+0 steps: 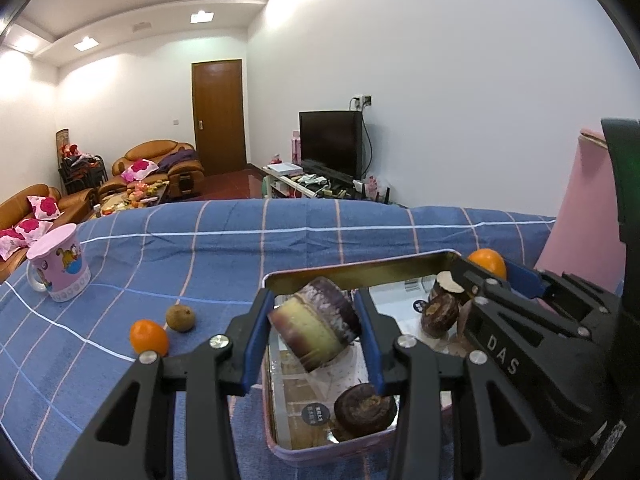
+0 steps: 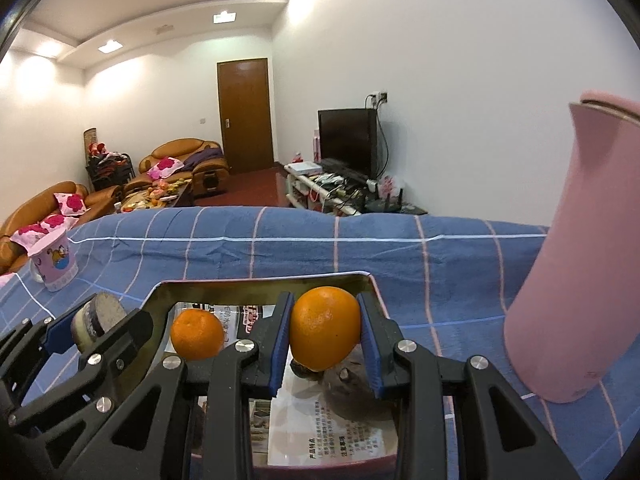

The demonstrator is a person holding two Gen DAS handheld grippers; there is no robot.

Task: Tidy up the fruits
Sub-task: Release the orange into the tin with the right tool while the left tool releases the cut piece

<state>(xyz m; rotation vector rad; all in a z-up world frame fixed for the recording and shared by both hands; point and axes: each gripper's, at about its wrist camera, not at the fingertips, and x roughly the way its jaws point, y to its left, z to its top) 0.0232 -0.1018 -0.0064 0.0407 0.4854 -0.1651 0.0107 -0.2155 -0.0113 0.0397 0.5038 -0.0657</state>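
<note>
A blue checked cloth is covering the table where I am sorting fruit, with a tall pink jug standing at its right end and a shiny tin sitting in front of me. My left tongs are clenching a purple-skinned cane chunk and holding it tilted above the tin's open middle. My right tongs are gripping an orange between their blue pads, poised over the tin's far right corner, just beside the jug. A second orange is showing in the right wrist view between my two tools, over the tin; I cannot tell whether it is resting on anything. Dark brown round fruits are lying on the tin's printed lining. To the left, a pink cartoon mug is standing on the cloth, well apart from the tin, with a small orange and a brown fruit lying close together between mug and tin.
</note>
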